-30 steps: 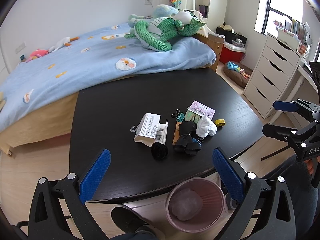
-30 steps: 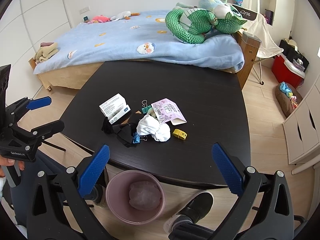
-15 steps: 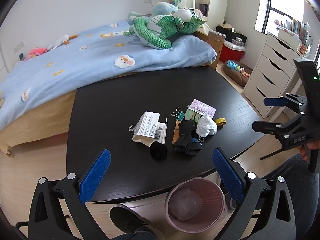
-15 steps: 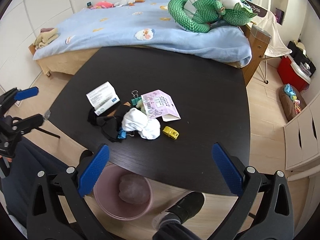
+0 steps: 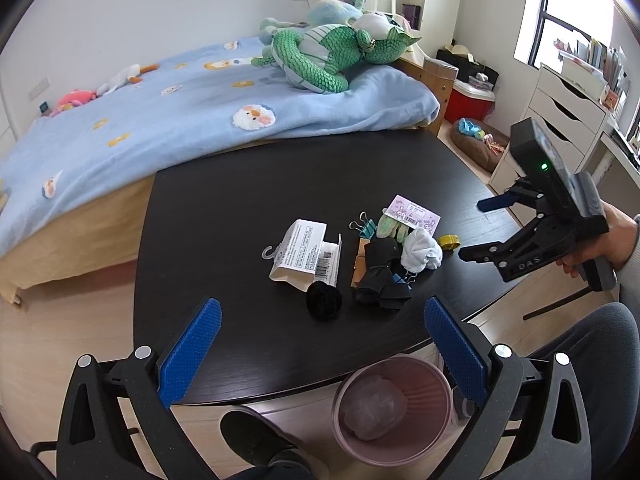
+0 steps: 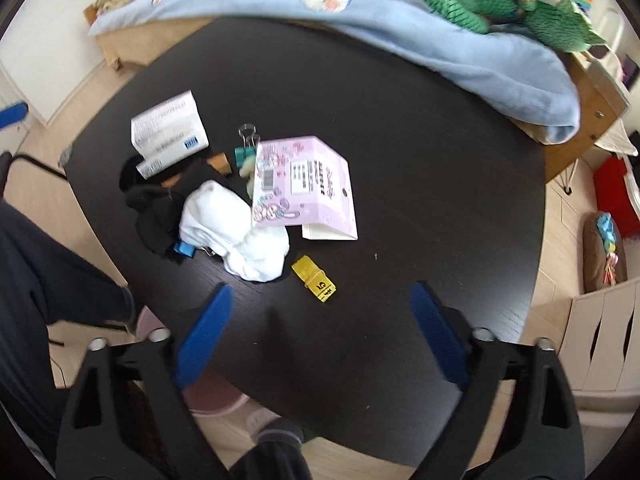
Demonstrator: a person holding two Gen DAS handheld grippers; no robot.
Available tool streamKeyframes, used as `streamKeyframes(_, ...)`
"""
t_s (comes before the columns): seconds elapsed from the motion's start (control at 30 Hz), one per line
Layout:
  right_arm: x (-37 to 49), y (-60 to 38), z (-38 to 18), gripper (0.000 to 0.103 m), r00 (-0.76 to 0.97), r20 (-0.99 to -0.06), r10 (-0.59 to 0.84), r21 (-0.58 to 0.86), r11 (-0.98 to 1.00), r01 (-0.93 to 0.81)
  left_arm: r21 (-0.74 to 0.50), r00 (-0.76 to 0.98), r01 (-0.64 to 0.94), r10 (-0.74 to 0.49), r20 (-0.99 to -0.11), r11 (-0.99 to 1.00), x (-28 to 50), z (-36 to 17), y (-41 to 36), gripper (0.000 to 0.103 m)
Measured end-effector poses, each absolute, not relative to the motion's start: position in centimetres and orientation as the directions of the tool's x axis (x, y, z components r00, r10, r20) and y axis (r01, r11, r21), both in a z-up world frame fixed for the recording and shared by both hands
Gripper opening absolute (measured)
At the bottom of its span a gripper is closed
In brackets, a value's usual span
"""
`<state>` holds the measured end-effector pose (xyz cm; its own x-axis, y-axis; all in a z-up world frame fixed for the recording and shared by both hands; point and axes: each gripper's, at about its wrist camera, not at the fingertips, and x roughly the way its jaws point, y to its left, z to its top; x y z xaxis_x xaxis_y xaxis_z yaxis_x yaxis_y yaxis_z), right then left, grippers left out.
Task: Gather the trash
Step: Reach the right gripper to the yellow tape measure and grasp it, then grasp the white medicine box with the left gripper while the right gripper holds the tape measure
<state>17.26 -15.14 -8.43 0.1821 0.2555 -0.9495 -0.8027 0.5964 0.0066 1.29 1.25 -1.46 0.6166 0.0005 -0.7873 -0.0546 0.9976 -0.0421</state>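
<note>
The trash lies in one small heap on the black table (image 5: 248,184), nearer its front edge than the bed side: a crumpled white tissue (image 6: 236,232) touching a pink printed packet (image 6: 308,188), a white box with a barcode (image 5: 306,254) at the heap's left end, black crumpled pieces (image 5: 380,276) between box and tissue, a black fuzzy ball (image 5: 324,300) just in front of the box, binder clips (image 5: 364,228) behind the black pieces, and a small yellow tag (image 6: 314,280) lying apart on the tissue's right

Under the table's front edge stands a pink waste bin (image 5: 394,408) with a clear crumpled wad in it

The right gripper (image 6: 320,320) hangs over the front part of the table, pointing steeply down, the yellow tag just beyond its tips; its jaws are closing and nothing is between the blue pads (image 6: 204,332). In the left wrist view it shows at the table's right edge, held by a hand (image 5: 600,240)

The left gripper (image 5: 320,340) is over the front edge above the bin, jaws wide and empty

Behind the table a bed with a blue blanket (image 5: 160,112) carries a green plush dragon (image 5: 332,56)
</note>
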Motion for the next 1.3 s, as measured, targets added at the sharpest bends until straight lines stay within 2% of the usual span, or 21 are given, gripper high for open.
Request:
streamKeyframes(0.23, 18.0, -14.2, -10.2, 0.051, 0.137, -0.965, 0.224, 0.000, 0.521, -0.853, -0.045, 0.605, -0.072, 0.008, -0.796, 0.996, 1.5, -1.8, 2.1, 0.098)
streamKeyframes(0.37, 18.4, -14.0, -10.8, 0.042, 0.119, -0.969, 0.216, 0.009, 0.513, -0.858, -0.048, 0.599, -0.074, 0.006, -0.801, 0.996, 1.6, -2.1, 2.3, 0.098)
streamKeyframes(0.43, 18.3, -13.9, -11.0, 0.032, 0.112, -0.970, 0.216, 0.014, 0.507, -0.862, -0.048, 0.598, -0.075, 0.006, -0.801, 0.996, 1.6, -2.2, 2.4, 0.098)
streamKeyframes(0.5, 18.2, -13.6, -11.2, 0.027, 0.108, -0.970, 0.218, 0.016, 0.500, -0.866, -0.049, 0.596, -0.076, 0.006, -0.803, 0.996, 1.7, -2.2, 2.4, 0.098)
streamKeyframes(0.53, 18.1, -13.5, -11.3, 0.021, 0.107, -0.970, 0.220, 0.017, 0.495, -0.868, -0.050, 0.596, -0.076, 0.005, -0.803, 0.996, 1.7, -2.3, 2.4, 0.098)
streamKeyframes(0.6, 18.0, -13.4, -11.4, 0.015, 0.107, -0.969, 0.223, 0.017, 0.490, -0.871, -0.052, 0.594, -0.078, 0.005, -0.804, 0.996, 1.6, -2.3, 2.5, 0.098)
streamKeyframes(1.3, 15.3, -16.3, -6.3, 0.014, 0.160, -0.923, 0.349, 0.131, 0.678, -0.723, -0.046, 0.566, -0.050, -0.010, -0.825, 0.998, 5.4, -2.7, 3.7, 0.098)
